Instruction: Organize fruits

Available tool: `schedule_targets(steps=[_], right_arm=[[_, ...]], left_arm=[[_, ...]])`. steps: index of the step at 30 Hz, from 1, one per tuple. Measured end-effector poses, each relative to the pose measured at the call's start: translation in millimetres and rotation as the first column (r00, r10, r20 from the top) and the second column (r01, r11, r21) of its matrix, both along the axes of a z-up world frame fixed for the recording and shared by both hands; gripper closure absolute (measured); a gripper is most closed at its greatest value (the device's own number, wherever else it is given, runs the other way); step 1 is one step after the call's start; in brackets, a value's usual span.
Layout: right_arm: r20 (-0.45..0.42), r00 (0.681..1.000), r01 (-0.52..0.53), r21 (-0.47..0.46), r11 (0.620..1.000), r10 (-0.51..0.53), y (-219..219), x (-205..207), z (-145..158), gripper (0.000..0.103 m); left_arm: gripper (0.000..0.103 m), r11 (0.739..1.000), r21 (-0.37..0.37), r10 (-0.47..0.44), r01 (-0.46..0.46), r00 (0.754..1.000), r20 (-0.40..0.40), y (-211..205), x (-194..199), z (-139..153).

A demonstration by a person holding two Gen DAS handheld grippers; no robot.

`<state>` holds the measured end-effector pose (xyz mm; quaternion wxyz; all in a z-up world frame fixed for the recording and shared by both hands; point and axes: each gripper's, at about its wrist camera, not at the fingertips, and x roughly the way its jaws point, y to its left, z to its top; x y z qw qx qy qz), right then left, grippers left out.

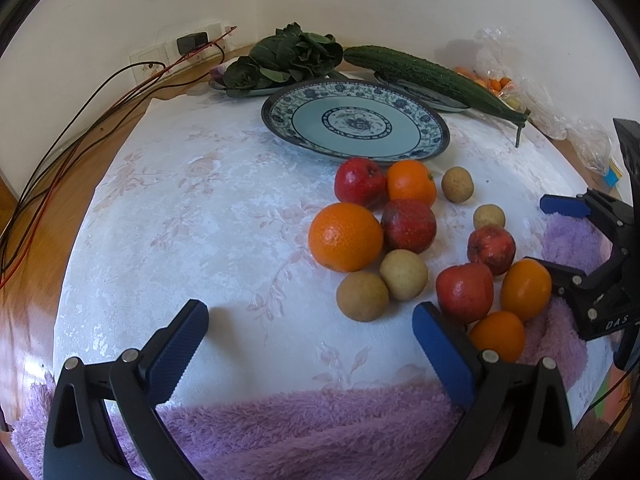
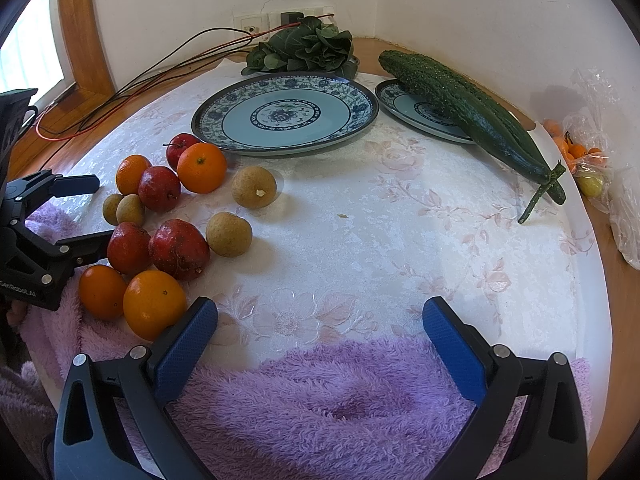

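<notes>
Several oranges [image 1: 345, 237], red apples [image 1: 408, 225] and brown round fruits [image 1: 362, 296] lie in a loose pile on the white floral cloth, in front of an empty blue patterned plate [image 1: 400, 148]. In the right wrist view the same pile [image 2: 179, 249] sits at the left and the plate [image 2: 352, 120] behind it. My left gripper [image 1: 310, 326] is open and empty, low over the cloth just left of the pile. My right gripper [image 2: 320, 322] is open and empty, right of the pile; it also shows in the left wrist view [image 1: 552, 236], and the left gripper shows in the right wrist view [image 2: 94, 210].
Two cucumbers [image 2: 472, 116] lie across a second plate [image 2: 404, 106] at the back right. Leafy greens [image 2: 308, 46] sit on a dish at the back. A plastic bag of small fruits [image 2: 584, 156] is at the far right. Cables [image 2: 132, 84] run at back left. A purple towel [image 2: 340, 408] lies at the front edge.
</notes>
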<state>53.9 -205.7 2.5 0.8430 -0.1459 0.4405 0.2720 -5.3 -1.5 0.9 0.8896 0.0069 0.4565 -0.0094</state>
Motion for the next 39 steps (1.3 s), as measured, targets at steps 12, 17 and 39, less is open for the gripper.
schedule_targets(steps=[12,17,39], right_arm=[[-0.028,0.999,0.034,0.038,0.999,-0.033,-5,1,7,0.01],[-0.001,0.999,0.032,0.064,0.997,-0.032,-5,-5,18,0.011],[-0.028,0.996,0.092,0.131,0.987,-0.089,-3,-11,22,0.018]], left_arm=[[0.011,0.999,-0.036,0.015,-0.016,1.0,-0.026,7,4,9],[0.016,0.998,-0.064,0.025,-0.025,1.0,-0.013,9,8,16],[0.033,1.0,0.0,0.024,-0.024,0.998,0.057,-8,9,6]])
